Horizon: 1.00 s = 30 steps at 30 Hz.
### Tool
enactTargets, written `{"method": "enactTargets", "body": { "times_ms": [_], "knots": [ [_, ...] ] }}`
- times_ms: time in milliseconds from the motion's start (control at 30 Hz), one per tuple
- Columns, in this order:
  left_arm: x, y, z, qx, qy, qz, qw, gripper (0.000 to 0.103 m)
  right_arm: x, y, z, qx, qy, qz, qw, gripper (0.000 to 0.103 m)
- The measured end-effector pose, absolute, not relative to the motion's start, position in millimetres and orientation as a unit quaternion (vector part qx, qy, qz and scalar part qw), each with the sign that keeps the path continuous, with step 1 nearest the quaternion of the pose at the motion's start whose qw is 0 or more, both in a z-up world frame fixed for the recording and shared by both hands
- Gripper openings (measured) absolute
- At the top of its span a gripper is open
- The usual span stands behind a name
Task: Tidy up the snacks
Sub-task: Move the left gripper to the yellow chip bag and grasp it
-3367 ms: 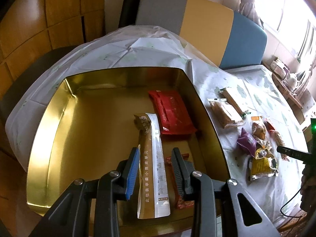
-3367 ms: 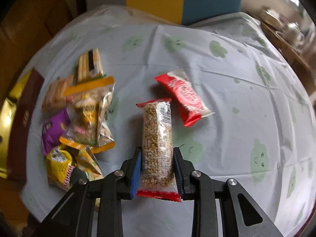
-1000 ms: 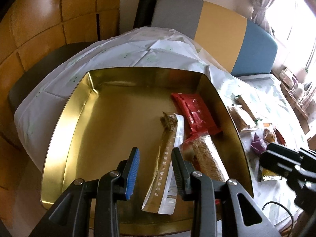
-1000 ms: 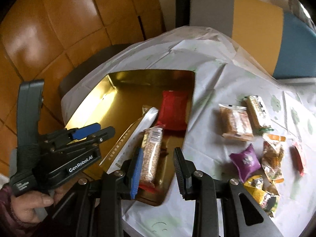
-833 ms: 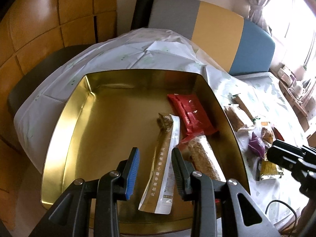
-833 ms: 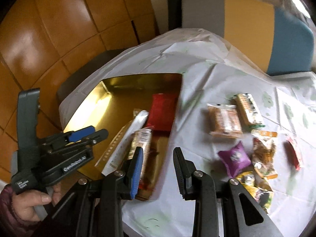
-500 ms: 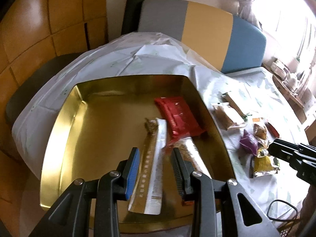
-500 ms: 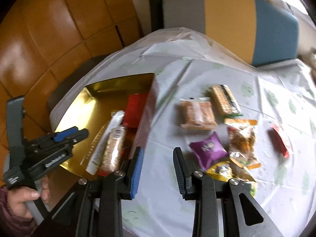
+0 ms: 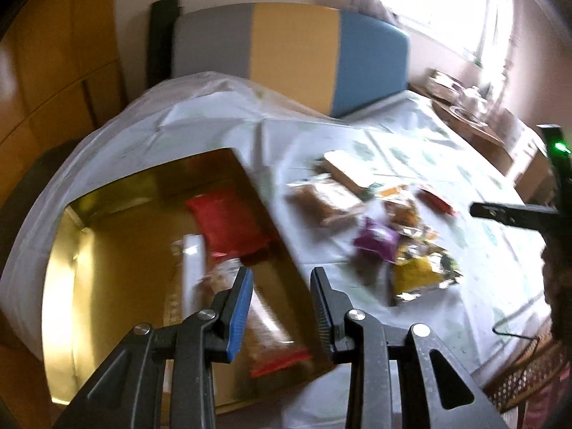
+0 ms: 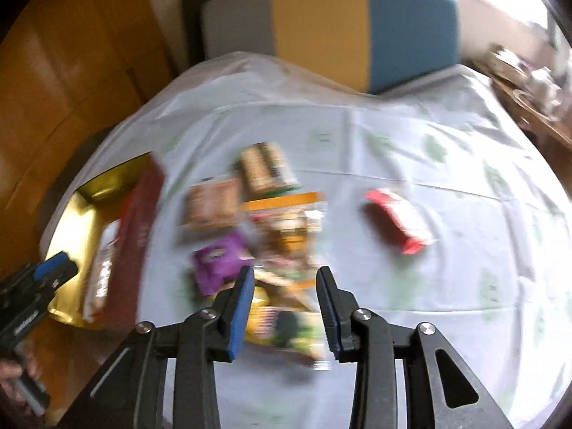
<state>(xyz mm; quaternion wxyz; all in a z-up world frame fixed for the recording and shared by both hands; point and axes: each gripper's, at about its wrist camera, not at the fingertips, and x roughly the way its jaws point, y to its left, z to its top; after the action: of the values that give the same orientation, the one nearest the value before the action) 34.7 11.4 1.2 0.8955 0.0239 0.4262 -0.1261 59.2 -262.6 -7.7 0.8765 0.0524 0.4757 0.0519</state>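
Observation:
A gold tin point(image 9: 107, 243) sits on the table's left; it holds a red packet point(image 9: 225, 221), a long white-and-gold stick pack point(image 9: 193, 271) and a cereal bar point(image 9: 268, 336). My left gripper point(image 9: 280, 307) is open and empty above the tin's right wall. My right gripper point(image 10: 284, 307) is open and empty above a pile of loose snacks: a purple packet point(image 10: 218, 261), a yellow packet point(image 10: 271, 321), a brown bar point(image 10: 211, 203). A red packet point(image 10: 397, 225) lies alone to the right. Both views are blurred.
The table carries a white cloth with green prints point(image 10: 447, 150). A grey, yellow and blue chair back point(image 9: 293, 57) stands behind it. Wooden panels point(image 10: 53, 71) are at the left. A side table with dishes point(image 9: 464, 111) stands at the far right.
My right gripper let go of the cereal bar in the tin and swung right over the snack pile. My left gripper also turned right, toward the tin's right wall.

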Motion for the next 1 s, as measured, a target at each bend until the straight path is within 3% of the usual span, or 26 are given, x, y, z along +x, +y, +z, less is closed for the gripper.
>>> {"method": "enactTargets", "body": {
  "times_ms": [167,367,433,500,667,1000],
  "knots": [
    [31.6,-34.6,-1.6,0.078,0.425,-0.198,0.88,0.034,67.7,-308.3,-20.3,0.037,0.498,0.006,0.866,0.052],
    [29.1,-85.4,-21.9,0.129,0.447,-0.262,0.845,0.038,72.5,-344.3,-50.2,0.095,0.534,-0.023,0.839,0.052],
    [29.3,-98.7,-27.0,0.144,0.45,-0.279,0.836,0.048,73.2,-344.3,-46.5,0.099,0.525,-0.016,0.845,0.052],
    [29.5,-111.5,-32.0,0.162,0.452,-0.298,0.825,0.057,72.8,-345.7,-43.8,0.108,0.52,-0.014,0.847,0.06],
    [33.9,-145.4,-42.7,0.231,0.444,-0.332,0.799,0.068,73.4,-347.1,-40.4,0.117,0.515,-0.017,0.849,0.062],
    [54.5,-187.0,-73.4,0.331,0.432,-0.352,0.762,0.069,71.4,-359.5,-33.9,0.151,0.503,-0.028,0.851,0.069]
  ]
}}
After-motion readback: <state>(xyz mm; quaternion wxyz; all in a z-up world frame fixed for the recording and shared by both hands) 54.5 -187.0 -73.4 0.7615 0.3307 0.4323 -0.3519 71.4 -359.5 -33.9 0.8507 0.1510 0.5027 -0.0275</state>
